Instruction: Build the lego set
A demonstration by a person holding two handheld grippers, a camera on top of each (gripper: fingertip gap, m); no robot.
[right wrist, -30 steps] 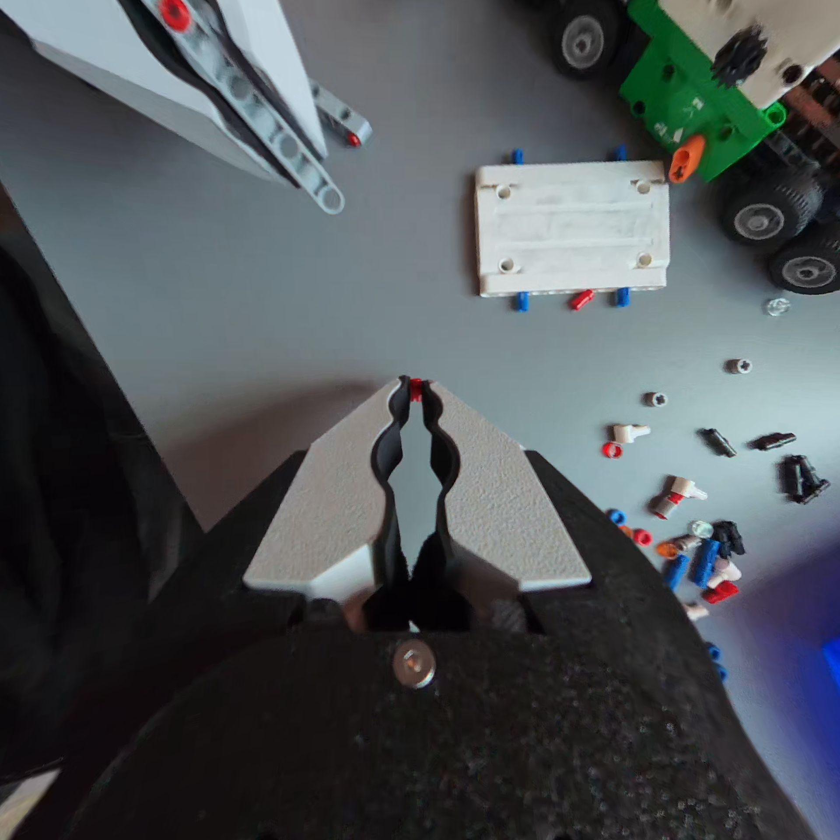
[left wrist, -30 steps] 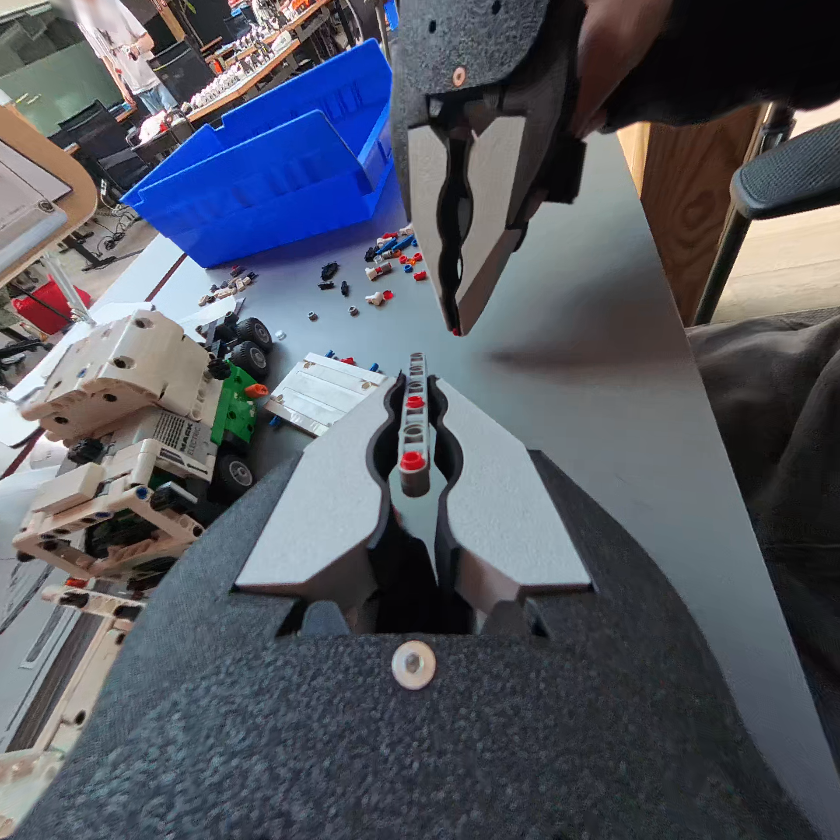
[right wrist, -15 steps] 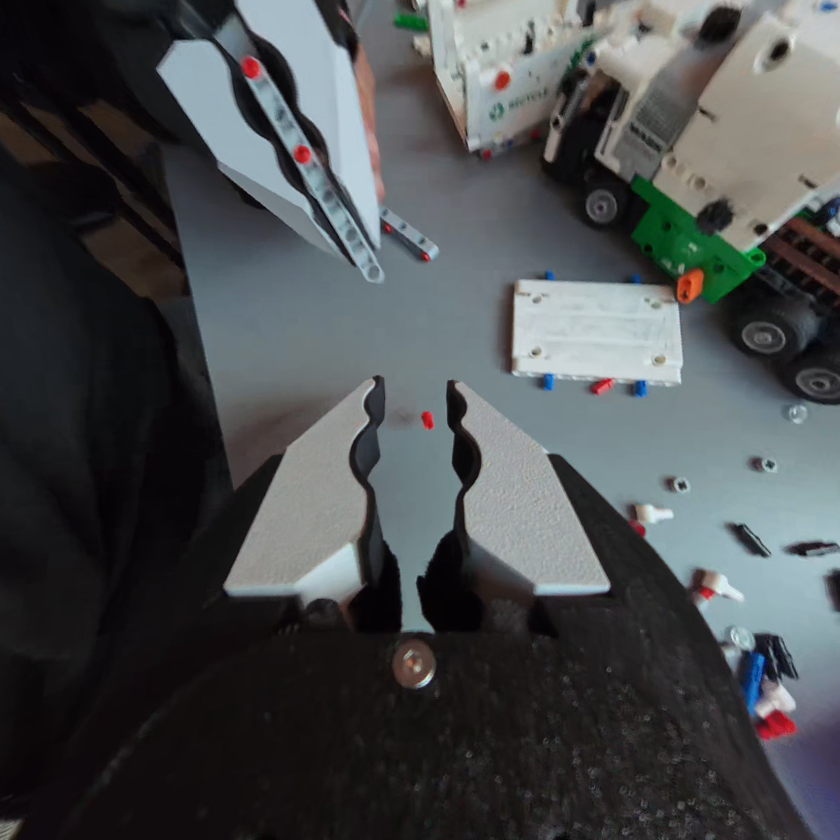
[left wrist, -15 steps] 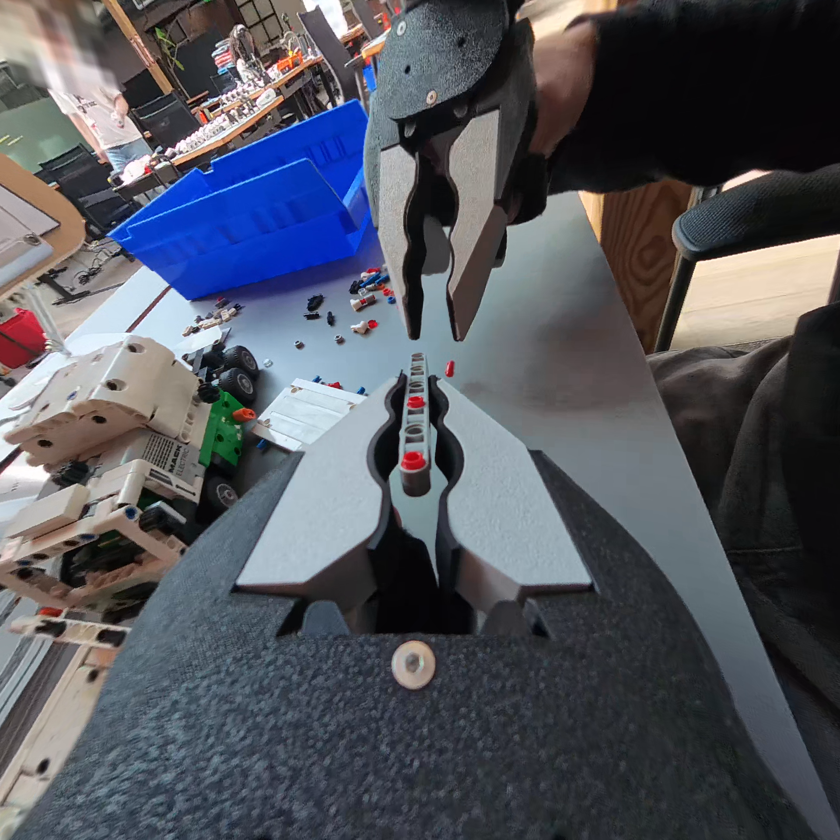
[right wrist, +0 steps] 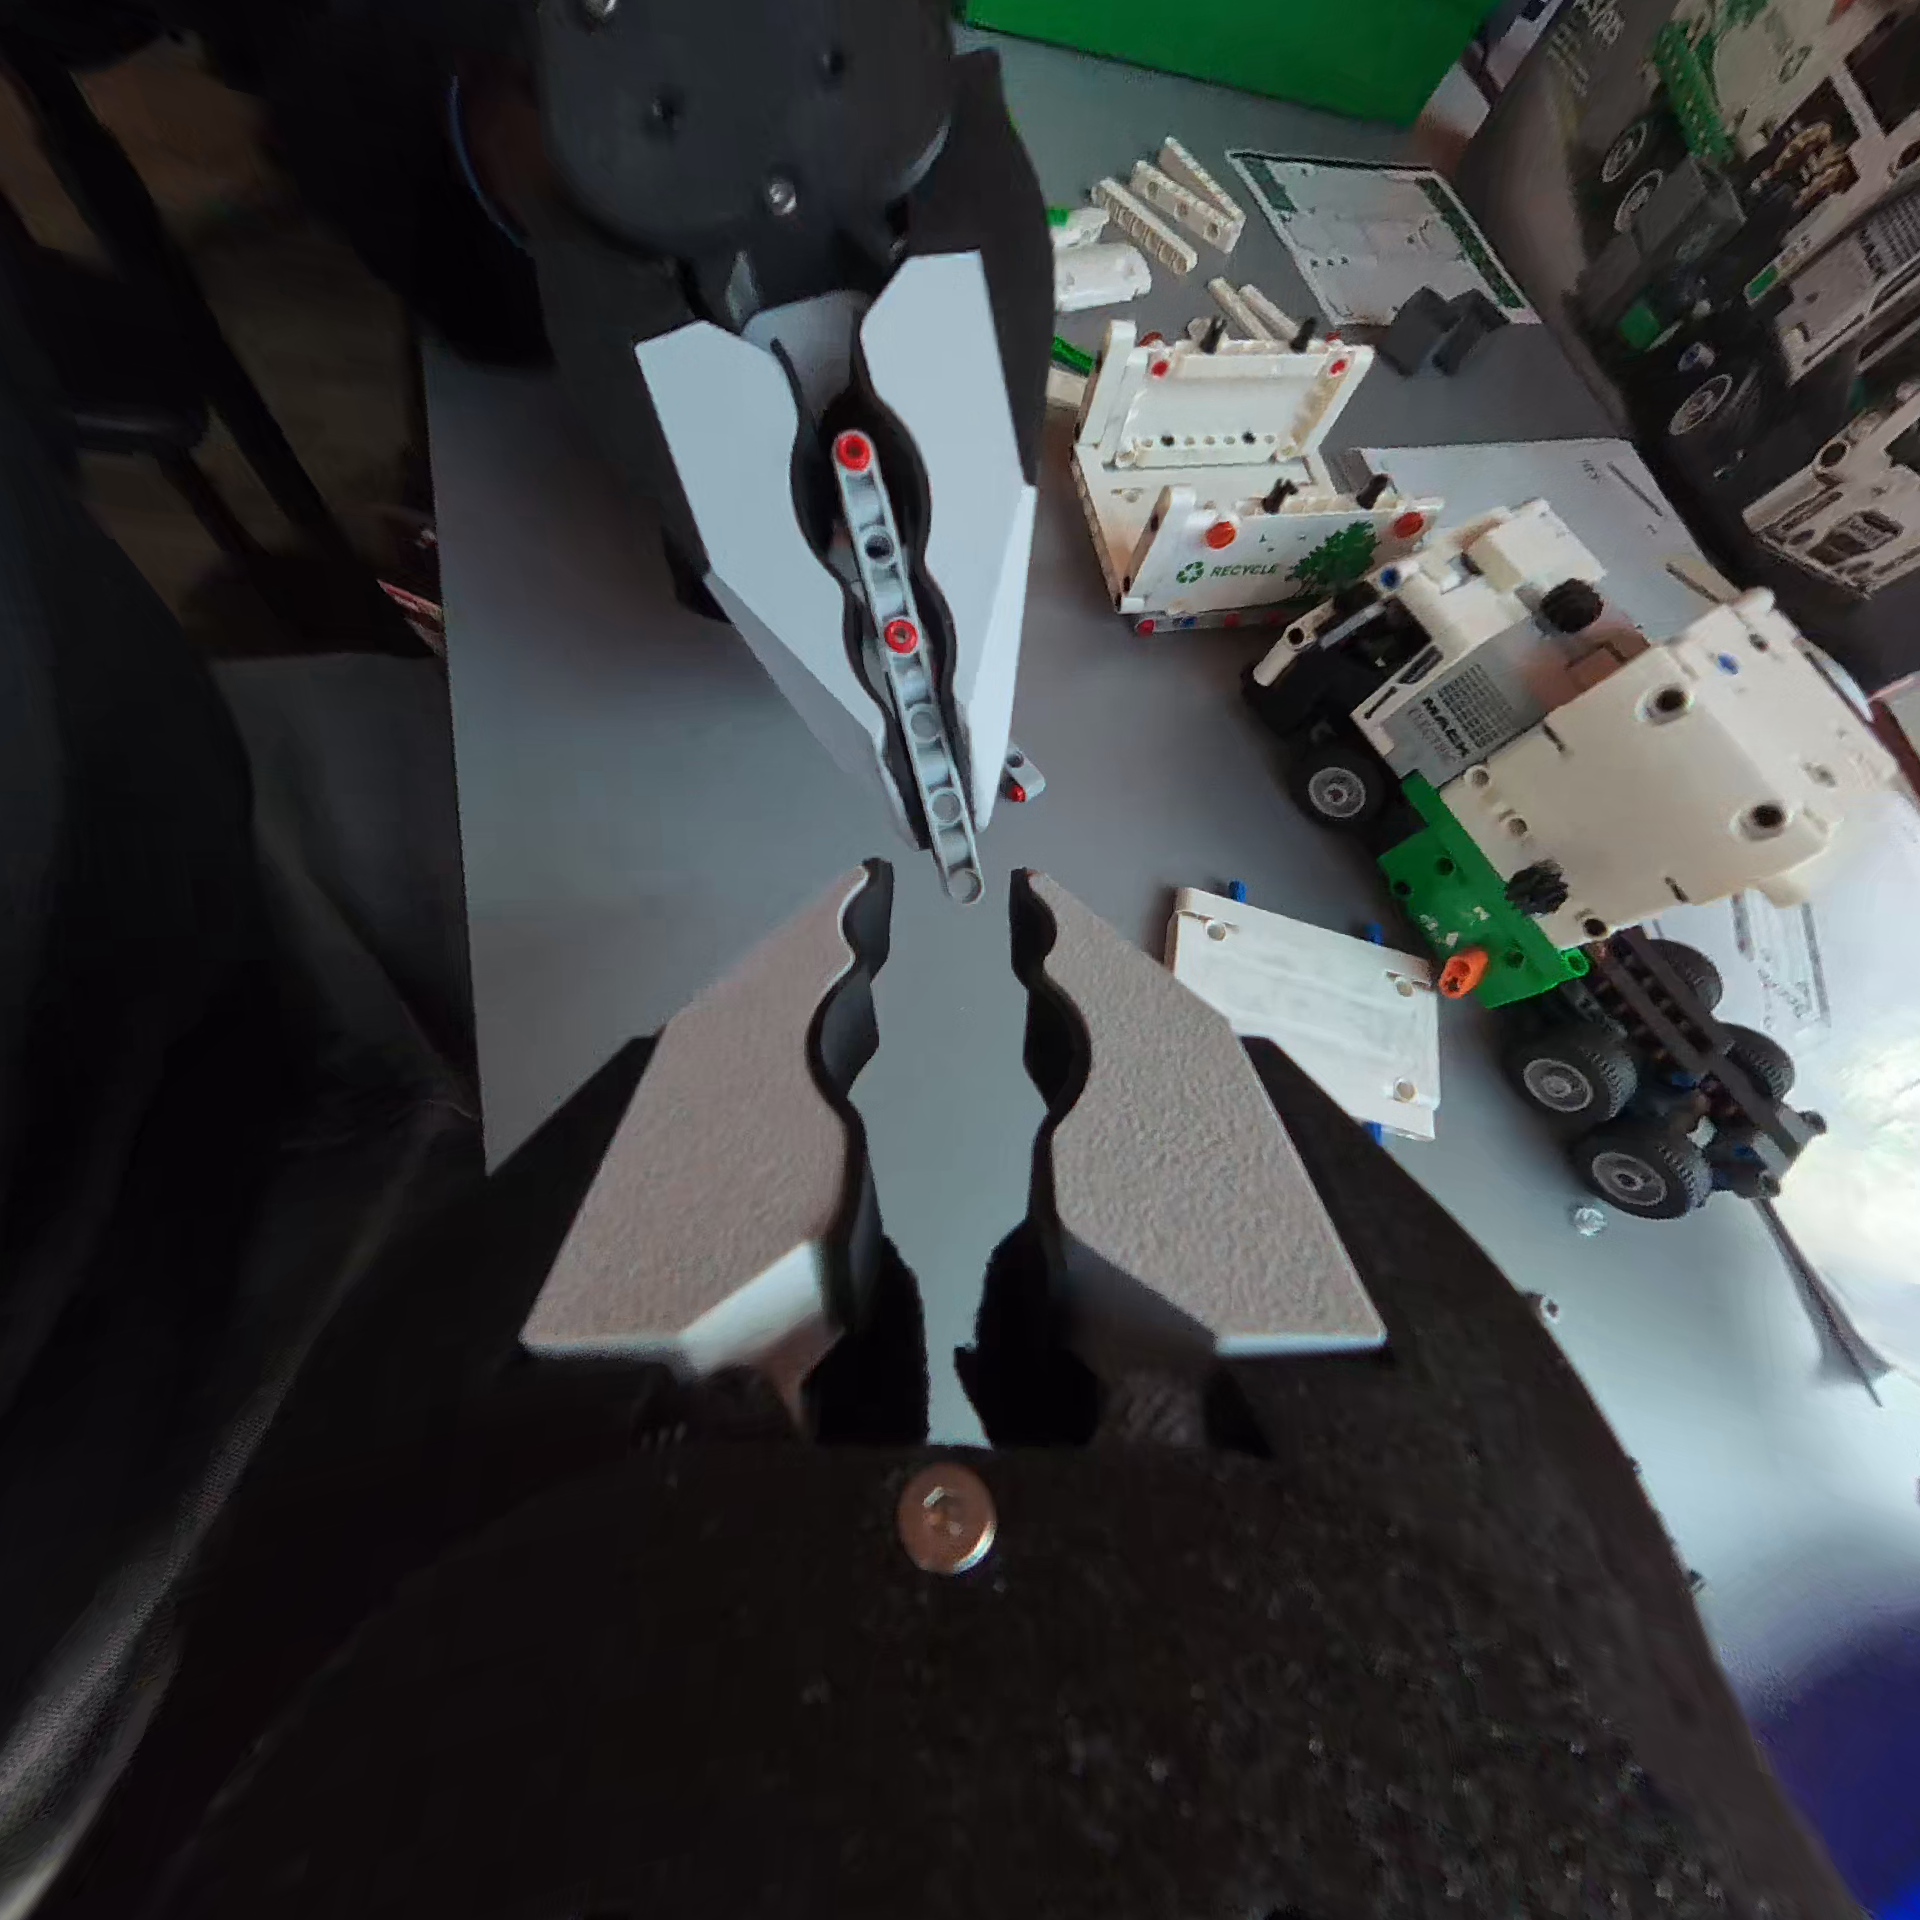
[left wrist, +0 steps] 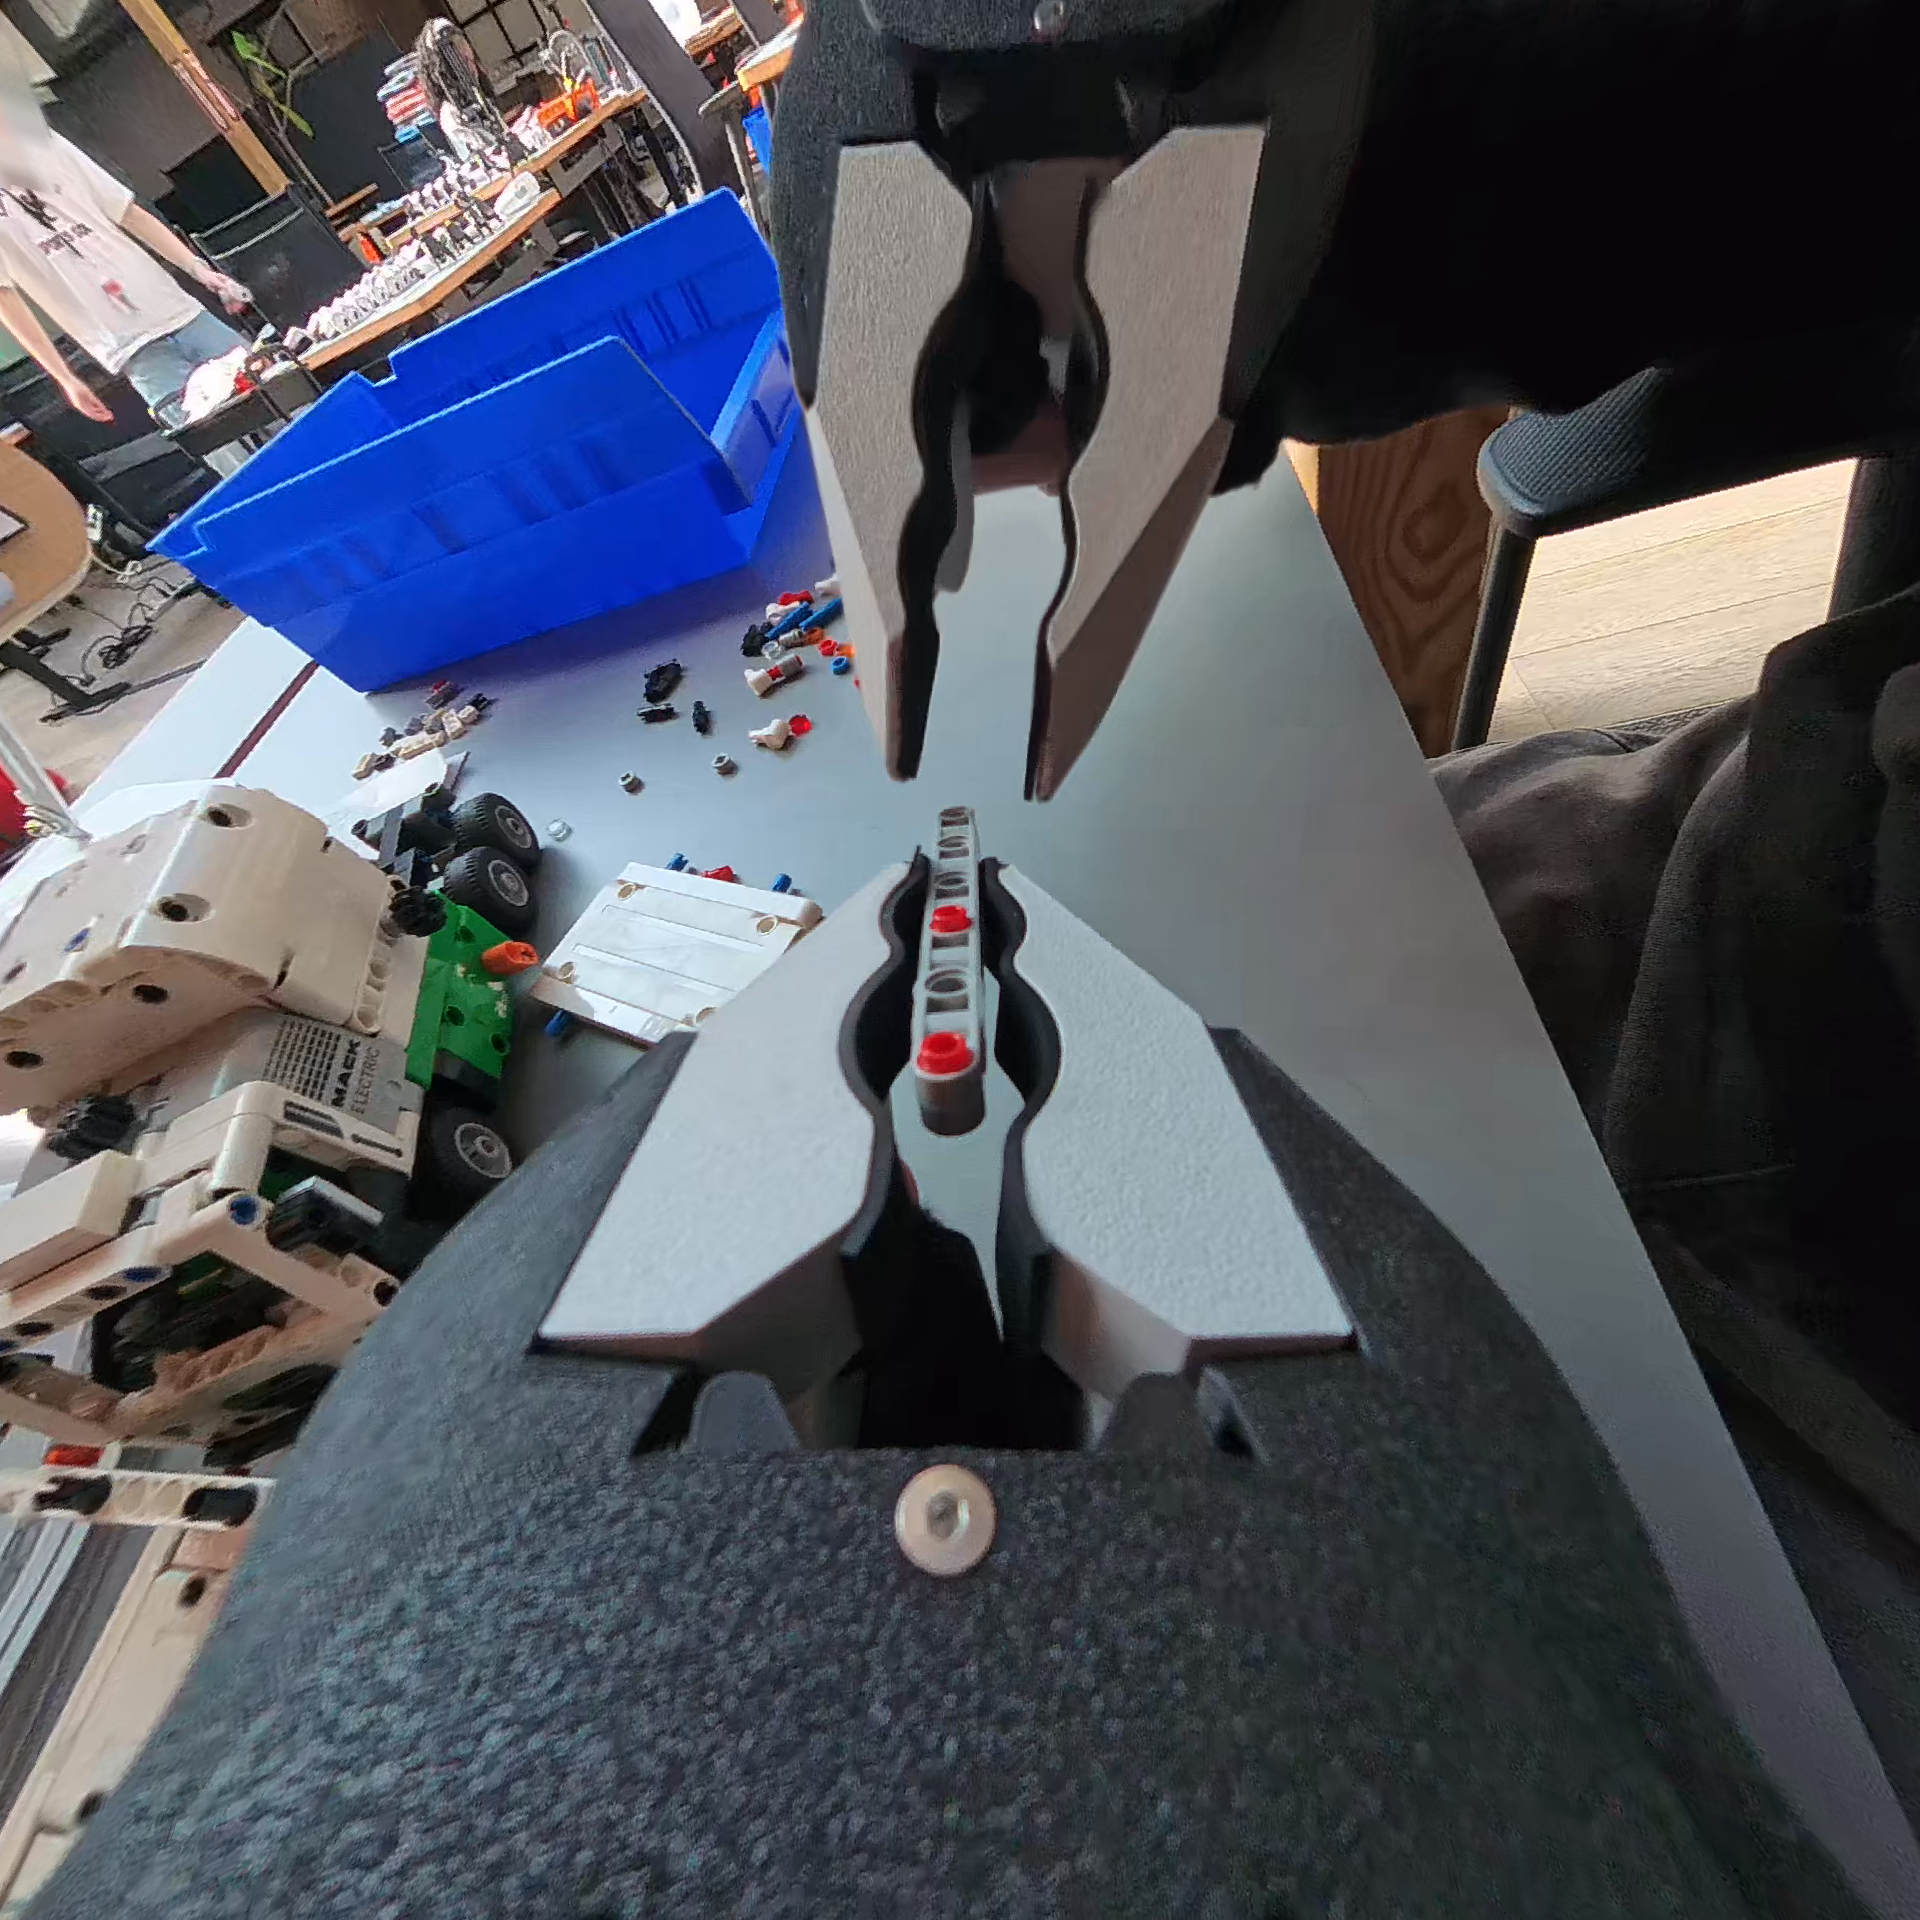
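Observation:
My left gripper [left wrist: 951, 862] is shut on a long grey beam [left wrist: 948, 987] with two red pins in it, held above the grey table [left wrist: 1299, 831]. The beam's far end sticks out past the fingertips. My right gripper [right wrist: 951, 878] is open and empty. It faces the left gripper tip to tip, and the beam's free end [right wrist: 961, 878] sits just at the gap between its fingertips. In the left wrist view the right gripper [left wrist: 966, 784] hangs over the beam's end. In the right wrist view the left gripper [right wrist: 940, 821] and its beam point down toward me.
A partly built white and green truck [left wrist: 208, 935] [right wrist: 1558, 748] lies to the left. A white panel [left wrist: 675, 945] [right wrist: 1309, 997] lies beside it. A blue bin [left wrist: 499, 468] and several small loose parts [left wrist: 779, 665] are farther back. A white container body [right wrist: 1216, 488] and a short grey beam [right wrist: 1023, 774] sit behind the left gripper. My two grippers' fingertips are within a few centimetres of each other.
My right gripper opened and let go of a small red pin, which dropped to the table. It then rose and turned to face the end of the beam. The left gripper kept its hold.

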